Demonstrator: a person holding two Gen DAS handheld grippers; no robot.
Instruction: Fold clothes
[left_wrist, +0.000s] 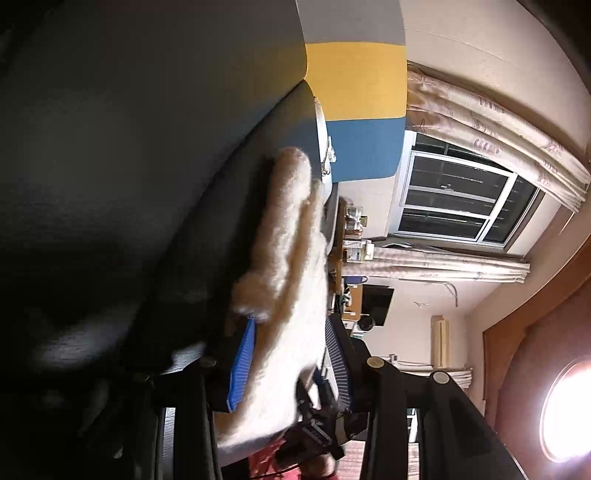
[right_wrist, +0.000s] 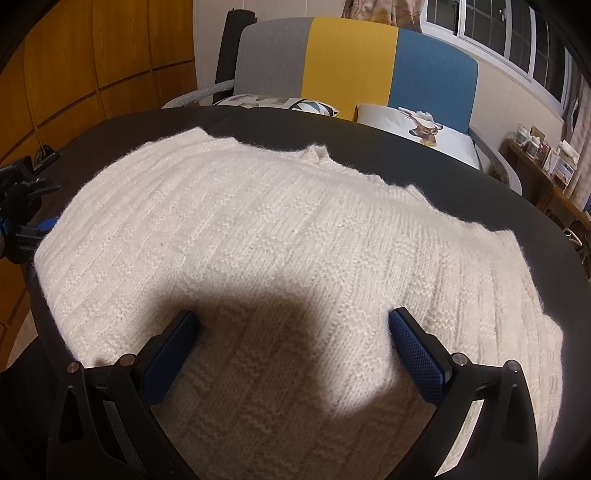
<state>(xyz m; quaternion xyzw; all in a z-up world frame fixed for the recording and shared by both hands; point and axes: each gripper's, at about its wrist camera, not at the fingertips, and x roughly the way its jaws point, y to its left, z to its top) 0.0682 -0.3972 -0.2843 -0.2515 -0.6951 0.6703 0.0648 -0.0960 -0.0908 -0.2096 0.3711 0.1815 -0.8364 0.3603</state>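
- I am keeping the cream knit sweater spread flat on the black table, so an edge can be folded over
- Left gripper is rolled on its side at the sweater's left edge; the knit is sitting between its blue pads, apparently gripped for lifting
- Right gripper is hovering over the near part of the sweater with its jaws wide apart, holding nothing

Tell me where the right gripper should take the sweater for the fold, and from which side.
Take the sweater at its right-hand edge, coming in low from the right over the bare table. It lies flat, so only an edge offers a lip to pinch, and the open right gripper hangs over mid-fabric. The left gripper pinches the opposite edge.
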